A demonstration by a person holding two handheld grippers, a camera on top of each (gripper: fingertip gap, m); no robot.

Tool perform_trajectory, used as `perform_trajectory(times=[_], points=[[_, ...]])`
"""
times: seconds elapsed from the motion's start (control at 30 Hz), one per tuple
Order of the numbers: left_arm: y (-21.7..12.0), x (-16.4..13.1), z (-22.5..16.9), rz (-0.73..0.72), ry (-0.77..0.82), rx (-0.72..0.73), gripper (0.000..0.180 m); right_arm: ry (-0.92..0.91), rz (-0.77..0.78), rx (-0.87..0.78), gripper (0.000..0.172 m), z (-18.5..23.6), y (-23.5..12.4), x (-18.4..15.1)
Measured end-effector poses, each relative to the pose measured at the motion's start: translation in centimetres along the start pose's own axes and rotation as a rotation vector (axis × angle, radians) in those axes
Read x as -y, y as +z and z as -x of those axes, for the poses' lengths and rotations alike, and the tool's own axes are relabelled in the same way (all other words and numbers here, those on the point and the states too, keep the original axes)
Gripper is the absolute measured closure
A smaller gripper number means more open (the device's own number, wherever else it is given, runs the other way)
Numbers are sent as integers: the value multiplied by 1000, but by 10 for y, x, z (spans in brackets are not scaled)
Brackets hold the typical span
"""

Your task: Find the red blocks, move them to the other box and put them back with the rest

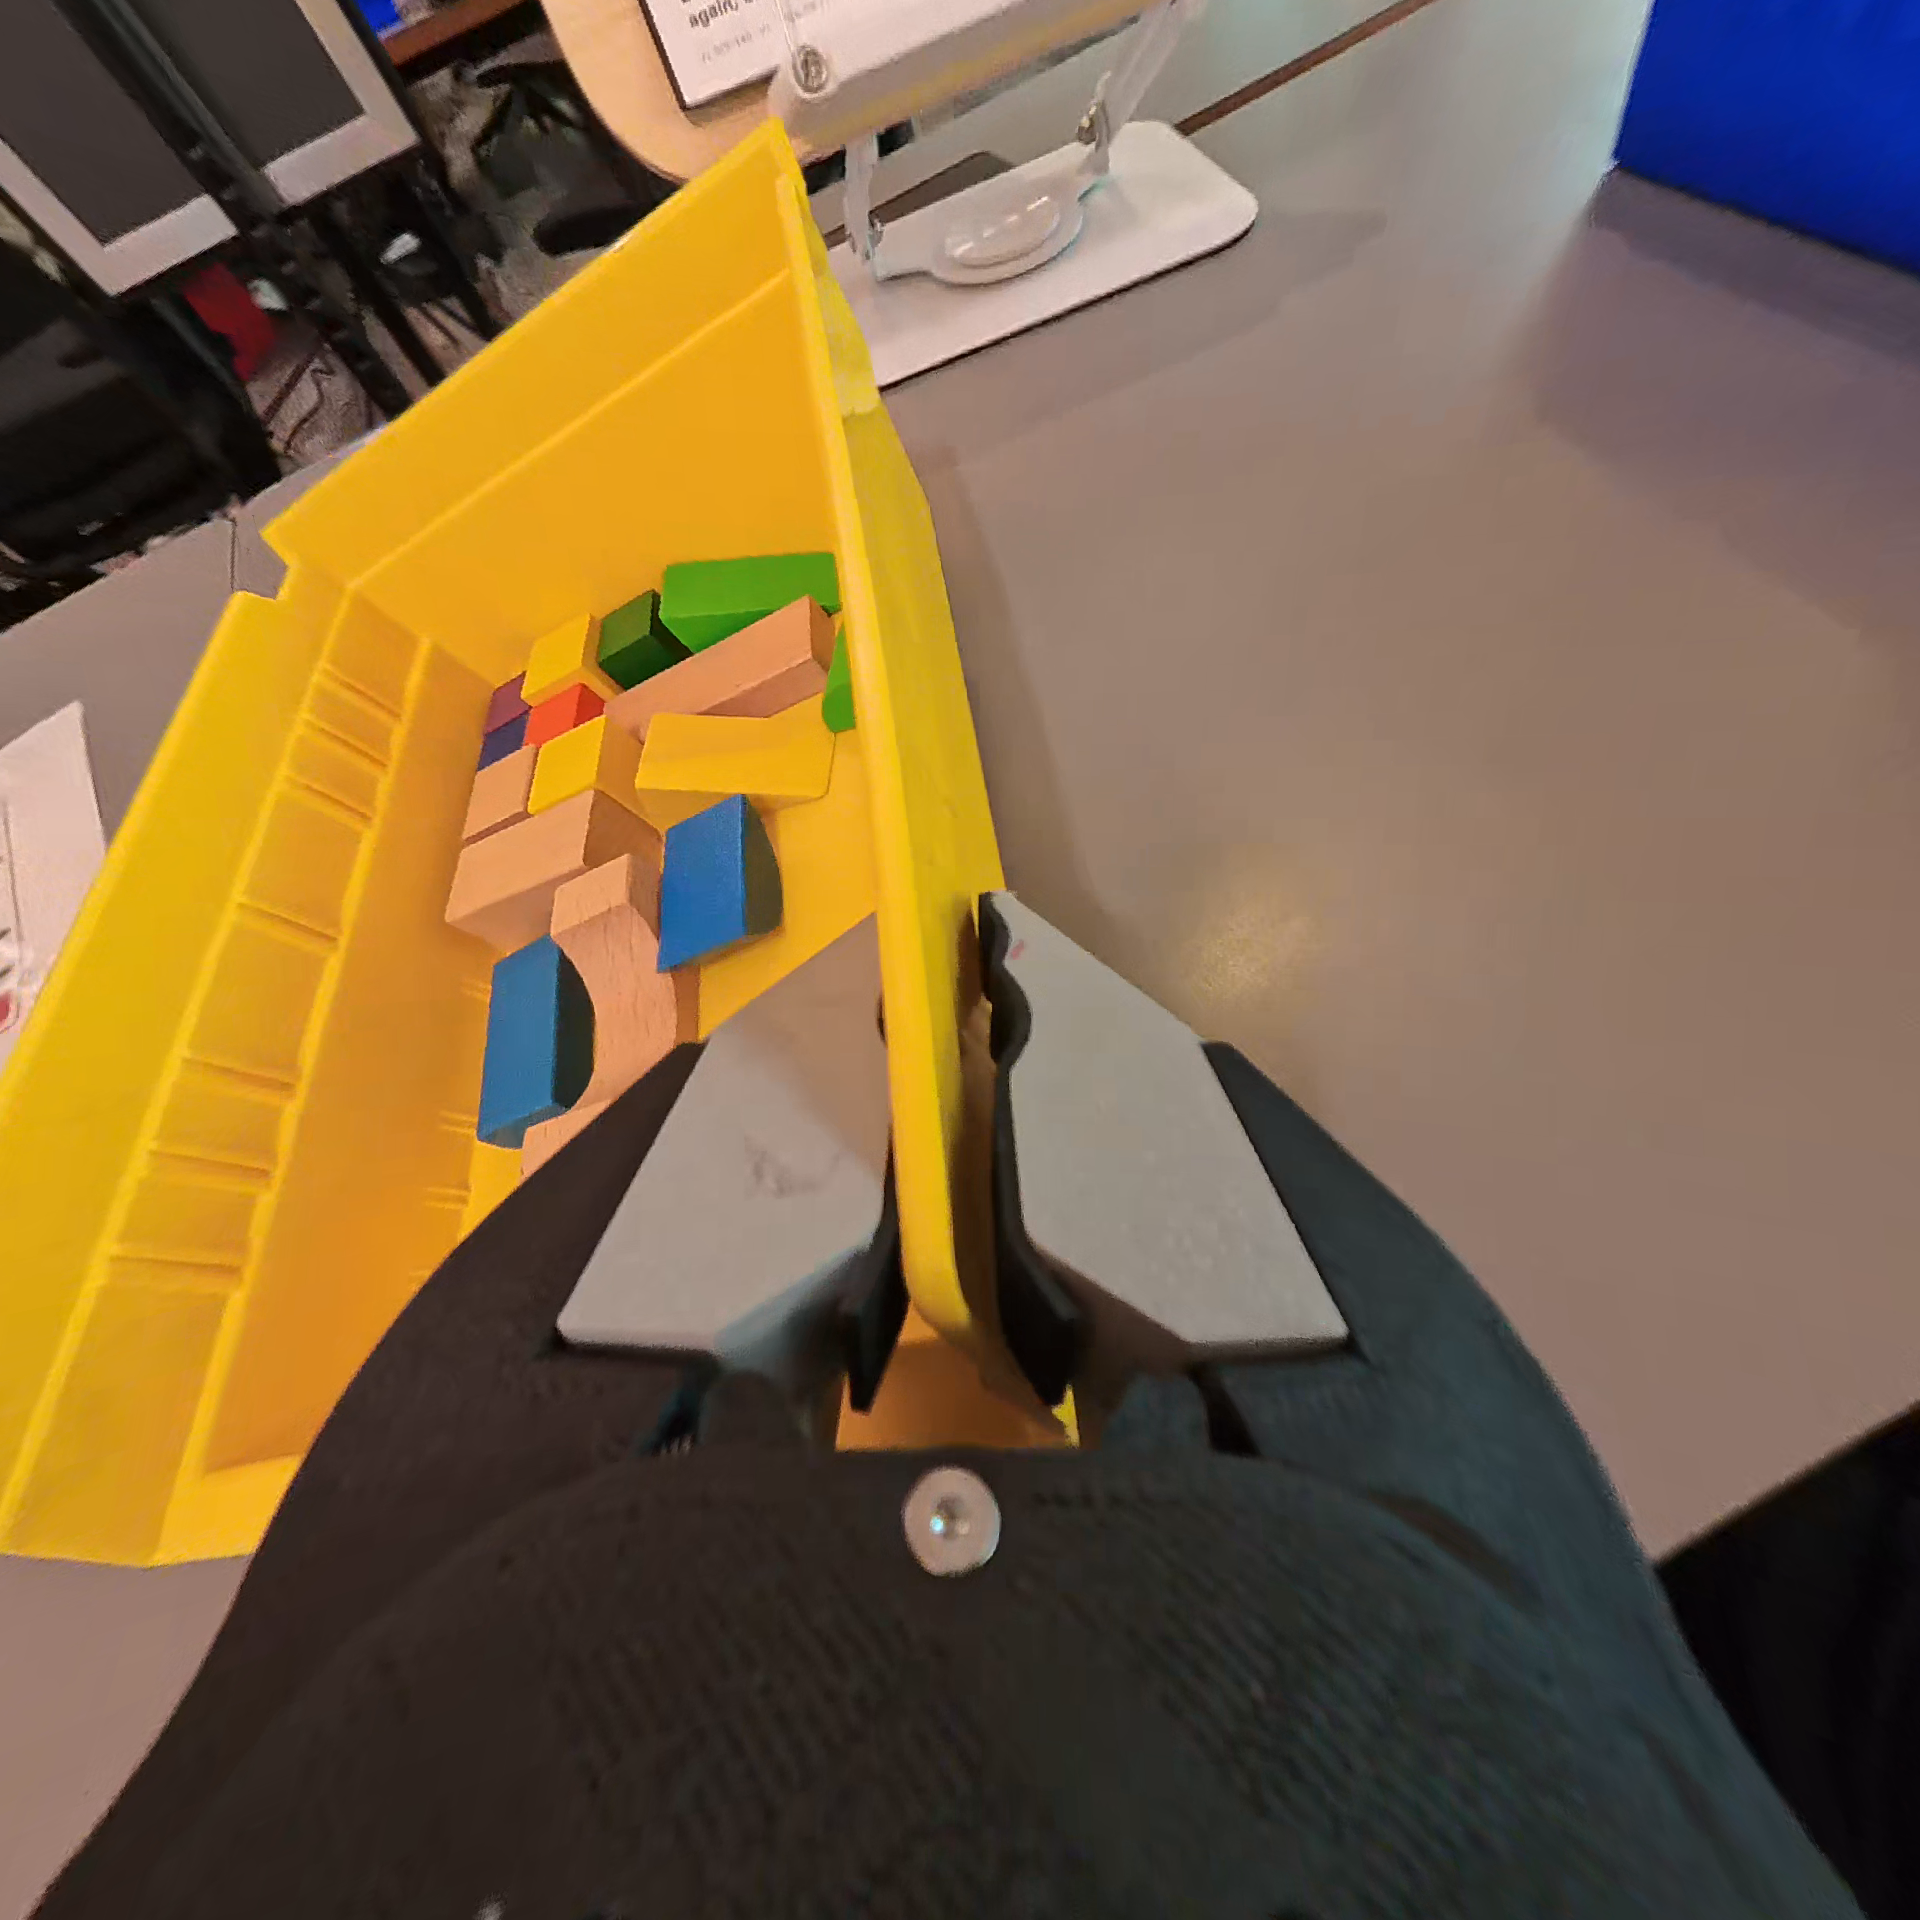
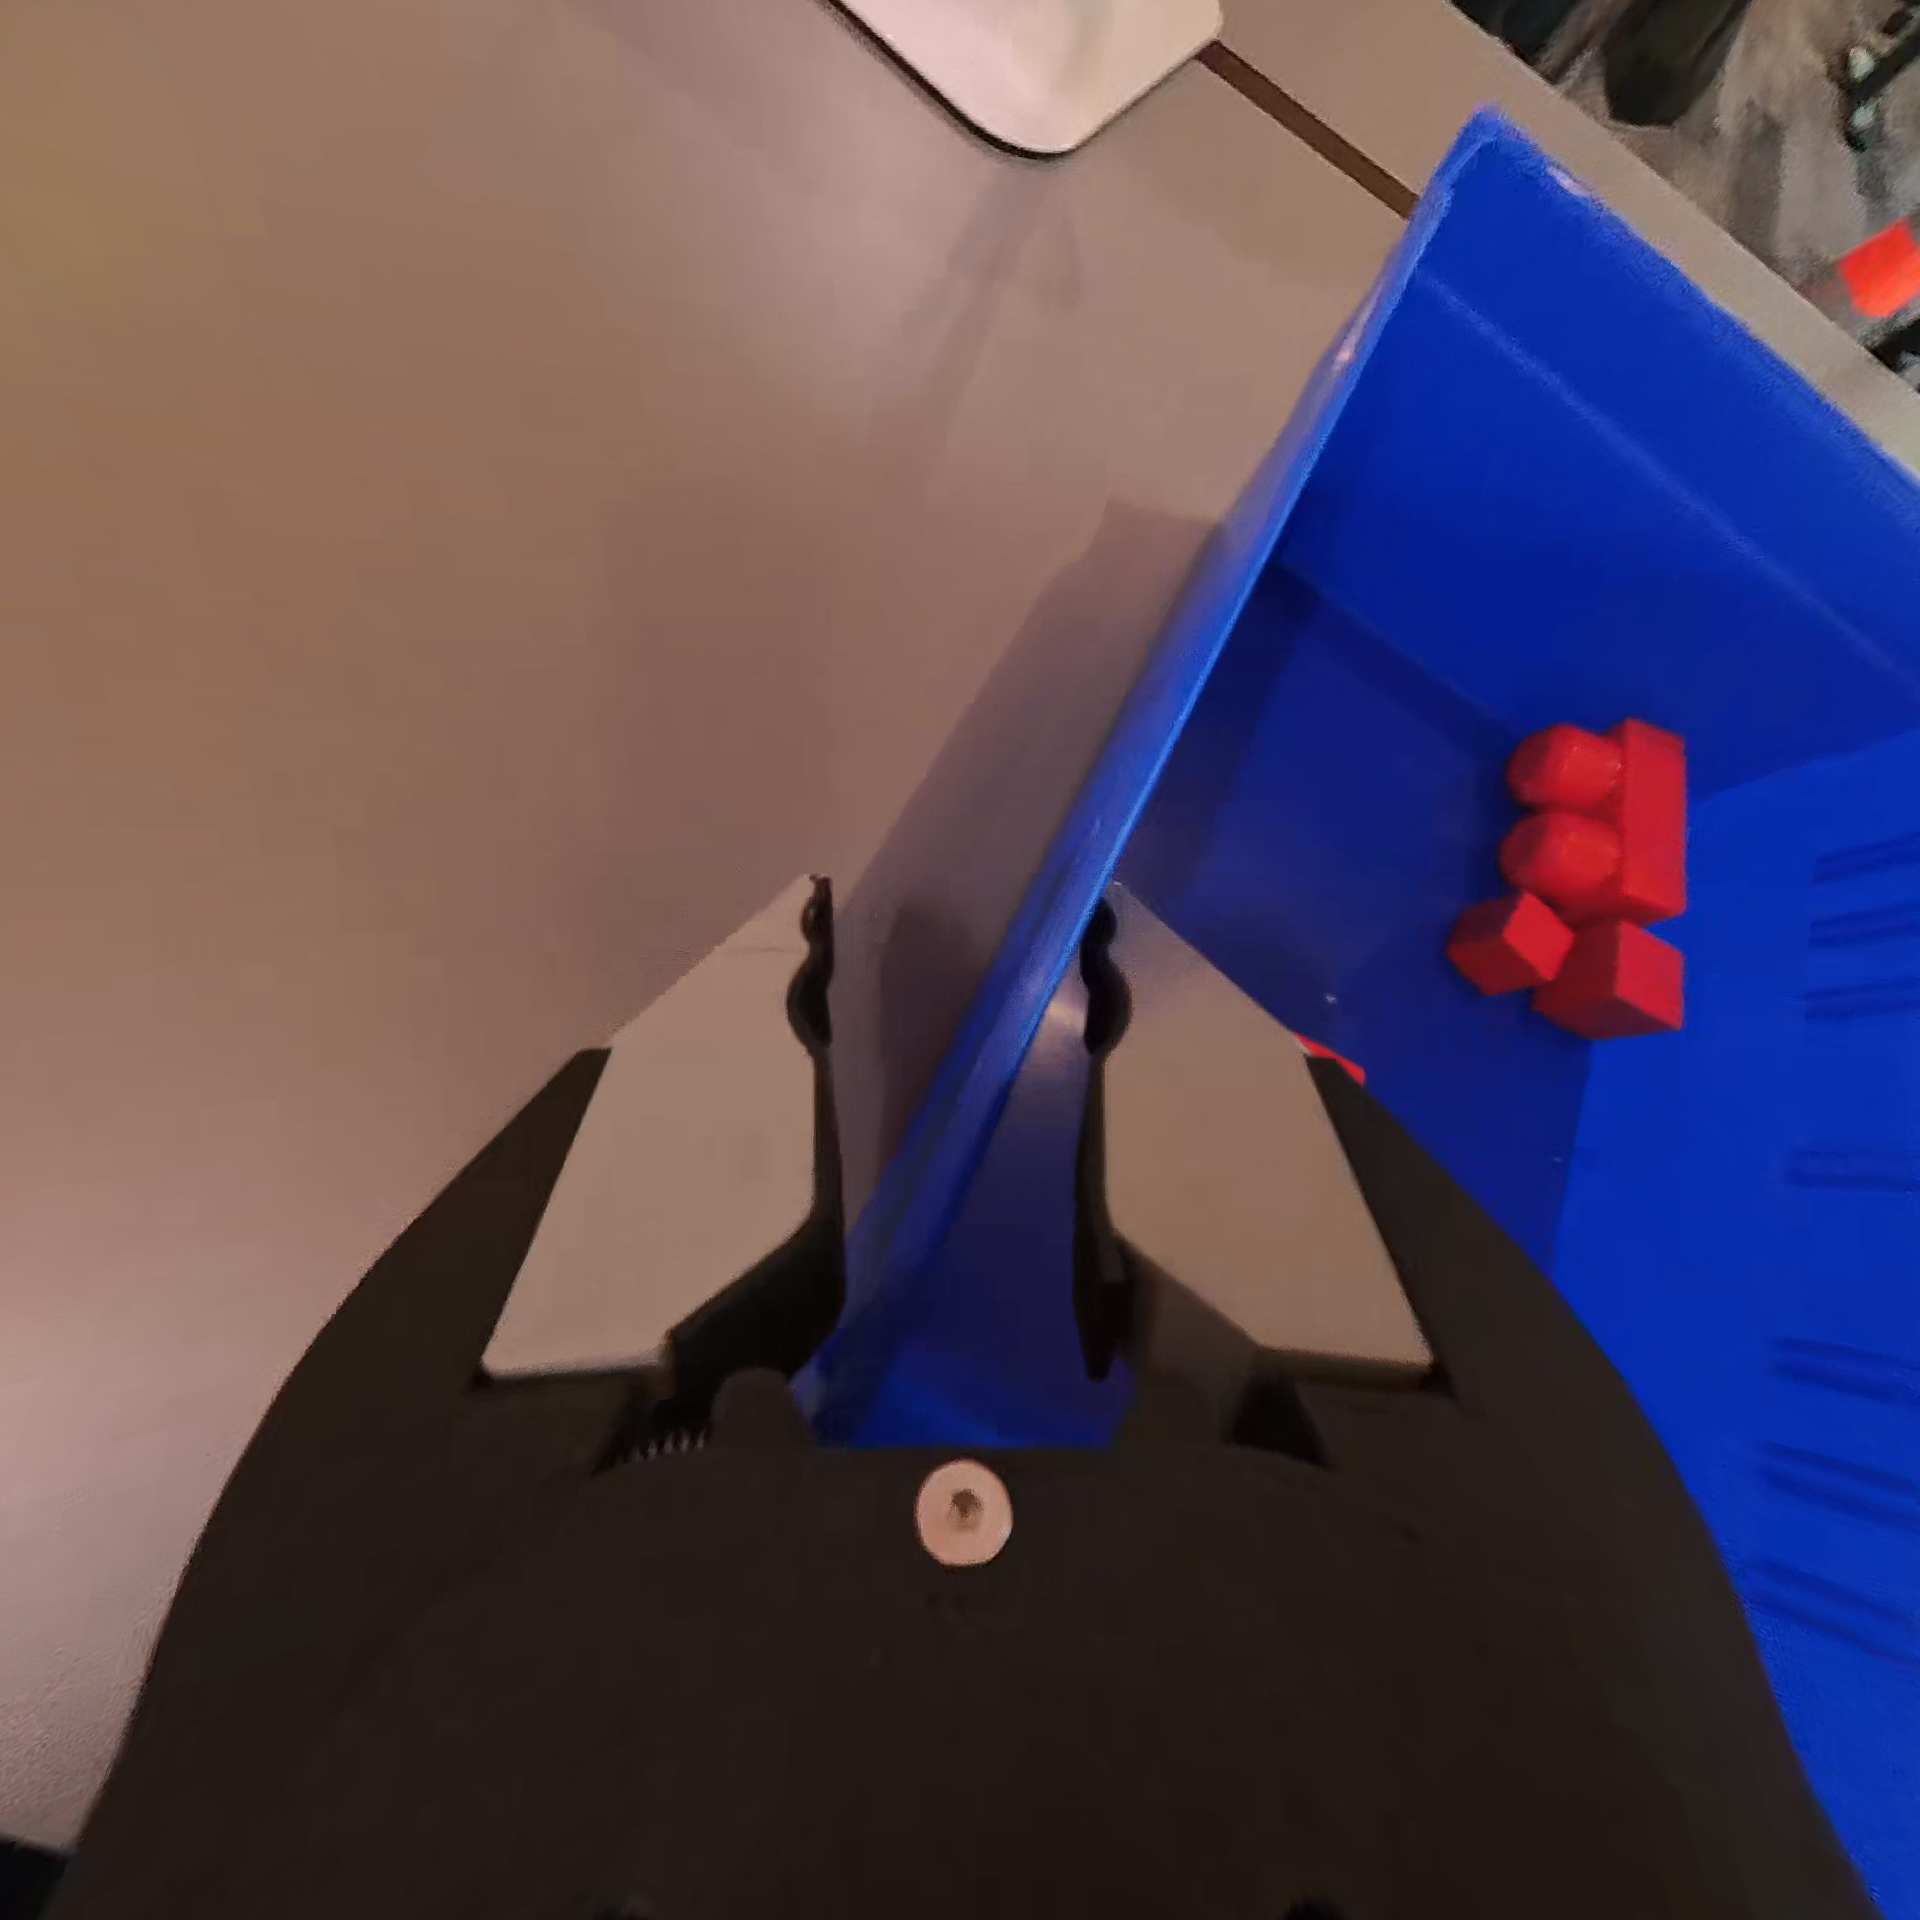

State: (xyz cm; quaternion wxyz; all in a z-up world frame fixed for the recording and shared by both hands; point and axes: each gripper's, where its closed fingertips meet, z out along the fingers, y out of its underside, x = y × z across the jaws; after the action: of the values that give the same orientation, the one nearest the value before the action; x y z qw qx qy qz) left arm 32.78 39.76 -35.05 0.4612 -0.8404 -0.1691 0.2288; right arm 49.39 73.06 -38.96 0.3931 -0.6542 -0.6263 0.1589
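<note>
In the left wrist view a yellow box (image 1: 582, 499) holds several wooden blocks: blue (image 1: 717, 883), green (image 1: 743, 597), yellow, plain wood and one orange-red block (image 1: 561, 712). My left gripper (image 1: 935, 966) is shut on the yellow box's right wall, one finger inside and one finger (image 1: 1039, 997) outside. In the right wrist view a blue box (image 2: 1558, 499) holds a cluster of red blocks (image 2: 1590, 883). My right gripper (image 2: 961, 899) straddles the blue box's left wall. Its left finger (image 2: 769, 966) stands clear of the wall, so it is open.
Both boxes rest on a grey table (image 1: 1351, 675). A white stand base (image 1: 1049, 249) sits behind the yellow box and also shows in the right wrist view (image 2: 1039, 62). The blue box's corner (image 1: 1777, 114) shows at top right. A paper sheet (image 1: 42, 831) lies at the left.
</note>
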Motion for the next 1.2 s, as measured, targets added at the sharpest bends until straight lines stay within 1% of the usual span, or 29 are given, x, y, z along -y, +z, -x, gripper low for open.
perform_trajectory(times=[0.03,0.1,0.17,0.23,0.3,0.37,0.47,0.57,0.63,0.7,0.73,0.77,0.8,0.83,0.87,0.93,1.03,1.1,1.2], points=[[-5,1,2,-16,-7,-14,178,24,-13,-6,132,-2,0,0],[-14,4,7,-48,-31,-41,178,14,-26,-40,154,-3,-3,-2],[-24,12,17,-99,-66,-66,178,8,-73,36,159,22,-6,7],[-35,21,28,-152,-100,-81,178,-24,-106,108,161,58,-10,18],[-51,31,37,-188,-103,-59,178,-6,-130,175,160,96,-12,32],[-70,42,45,-210,-68,-8,178,8,-152,213,159,130,-13,47],[-106,58,57,-256,-20,76,178,-25,-158,237,159,177,-11,68],[-141,74,72,-295,-1,133,178,-43,-169,297,156,234,-11,98],[-158,84,84,-312,7,162,177,-80,-181,378,146,282,-10,120],[-170,91,94,-330,2,172,177,-105,-185,494,130,327,-17,138],[-174,93,97,-334,-1,170,178,-105,-214,530,129,341,-25,147],[-176,93,99,-326,5,168,178,-109,-271,560,138,350,-39,158],[-176,93,100,-311,16,169,178,-115,-332,574,140,354,-52,167],[-172,92,100,-294,23,167,178,-129,-378,559,146,353,-61,173],[-164,91,99,-275,36,165,178,-152,-406,539,145,351,-65,176],[-143,85,96,-220,59,160,178,-177,-403,525,145,350,-63,171],[-113,73,85,-153,62,106,179,-149,-376,590,140,349,-58,155],[-99,65,76,-110,64,68,179,-112,-388,641,140,342,-61,150],[-83,58,65,-50,113,63,178,-107,-381,641,138,326,-61,144]])
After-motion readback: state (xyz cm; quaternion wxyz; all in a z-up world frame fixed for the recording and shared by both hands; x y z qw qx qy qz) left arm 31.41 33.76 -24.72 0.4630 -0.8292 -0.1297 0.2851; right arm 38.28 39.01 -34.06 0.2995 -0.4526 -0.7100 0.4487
